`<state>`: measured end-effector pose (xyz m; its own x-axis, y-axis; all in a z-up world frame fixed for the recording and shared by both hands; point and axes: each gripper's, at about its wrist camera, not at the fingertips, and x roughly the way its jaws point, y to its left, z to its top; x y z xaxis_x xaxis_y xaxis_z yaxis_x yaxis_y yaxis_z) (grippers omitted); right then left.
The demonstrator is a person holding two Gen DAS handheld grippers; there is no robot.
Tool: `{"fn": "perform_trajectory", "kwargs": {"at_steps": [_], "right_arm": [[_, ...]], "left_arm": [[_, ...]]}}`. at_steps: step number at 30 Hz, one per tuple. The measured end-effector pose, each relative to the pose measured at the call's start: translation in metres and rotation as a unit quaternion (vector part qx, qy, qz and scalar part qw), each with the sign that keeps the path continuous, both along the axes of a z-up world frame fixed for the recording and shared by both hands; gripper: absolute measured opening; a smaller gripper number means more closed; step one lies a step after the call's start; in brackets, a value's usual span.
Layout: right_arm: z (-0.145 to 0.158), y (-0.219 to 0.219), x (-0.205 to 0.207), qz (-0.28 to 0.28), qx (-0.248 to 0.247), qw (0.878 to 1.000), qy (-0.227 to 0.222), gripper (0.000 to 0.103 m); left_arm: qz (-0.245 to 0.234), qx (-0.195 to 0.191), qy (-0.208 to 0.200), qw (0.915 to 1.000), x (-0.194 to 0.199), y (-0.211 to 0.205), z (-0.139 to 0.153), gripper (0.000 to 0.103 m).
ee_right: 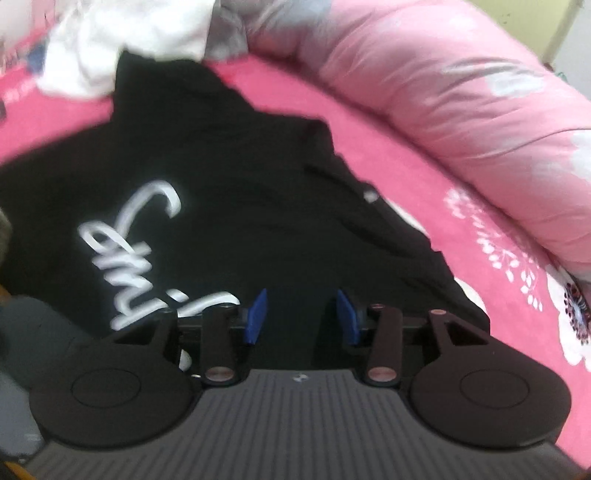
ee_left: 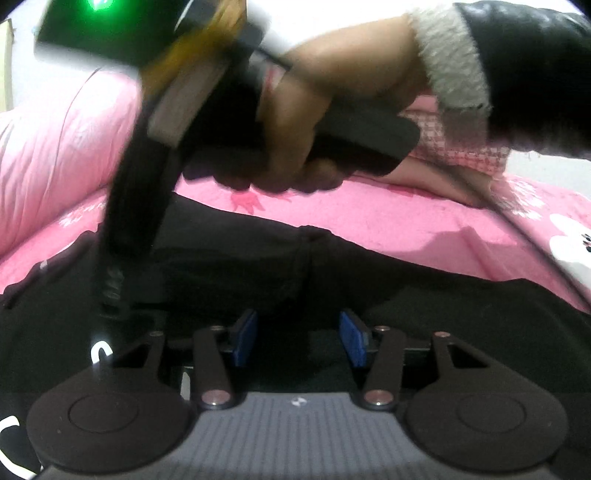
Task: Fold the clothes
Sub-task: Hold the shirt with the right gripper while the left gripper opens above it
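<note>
Soft, even indoor light falls on the pink printed bedsheet (ee_left: 388, 218), with only faint shadows under the black cotton garment with white lettering (ee_right: 229, 206). In the left wrist view the hand (ee_left: 332, 110) is smeared by motion blur, and a green indicator lamp (ee_left: 99, 5) glares at the top edge. The right wrist view is soft throughout, the rolled pink floral duvet (ee_right: 461, 122) bowed by fisheye distortion towards dark corners.

Pink floral bedsheet (ee_right: 491, 258), rolled pink quilt (ee_right: 461, 92), pale wall (ee_left: 22, 48)
</note>
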<state>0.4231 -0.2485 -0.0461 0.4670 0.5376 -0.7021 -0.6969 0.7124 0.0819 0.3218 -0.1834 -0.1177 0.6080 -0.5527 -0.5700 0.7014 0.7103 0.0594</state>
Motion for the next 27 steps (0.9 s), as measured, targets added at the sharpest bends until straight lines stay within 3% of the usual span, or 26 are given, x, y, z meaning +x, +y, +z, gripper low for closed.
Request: {"fn": "perform_trajectory", "kwargs": {"at_steps": [1,3,7,8,11,13,15,21,27], "right_arm": [[-0.002,-0.004,0.005,-0.012,0.017,1.000,0.013,0.035],[-0.007,-0.012,0.014,-0.037,0.050,0.997,0.038,0.007],[-0.016,-0.028,0.032,-0.086,0.115,0.985,0.089,0.007],[-0.023,-0.040,0.036,-0.114,0.152,0.975,0.117,0.008],[-0.048,-0.079,0.044,-0.188,0.263,0.924,0.205,0.012],[-0.048,-0.090,0.040,-0.212,0.280,0.914,0.203,0.015],[-0.038,-0.089,0.034,-0.219,0.264,0.924,0.171,0.022],[-0.007,-0.068,0.017,-0.194,0.167,0.964,0.069,0.026],[0.001,-0.035,0.005,-0.144,0.067,0.987,0.006,0.034]], "left_arm": [[0.000,-0.001,0.000,1.0000,0.000,0.000,0.000,0.051],[0.000,-0.004,0.002,1.0000,0.001,0.001,-0.001,0.051],[-0.001,-0.007,0.003,1.0000,0.001,0.002,-0.001,0.051],[-0.001,-0.007,0.003,1.0000,0.001,0.002,-0.001,0.051],[-0.001,-0.009,0.004,0.9999,0.001,0.003,-0.001,0.051],[-0.001,-0.010,0.005,0.9999,0.001,0.004,-0.001,0.051],[-0.001,-0.011,0.005,0.9999,0.002,0.004,-0.001,0.051],[-0.001,-0.011,0.005,0.9999,0.003,0.003,-0.002,0.051],[-0.001,-0.011,0.004,0.9999,0.005,0.001,-0.004,0.051]]}}
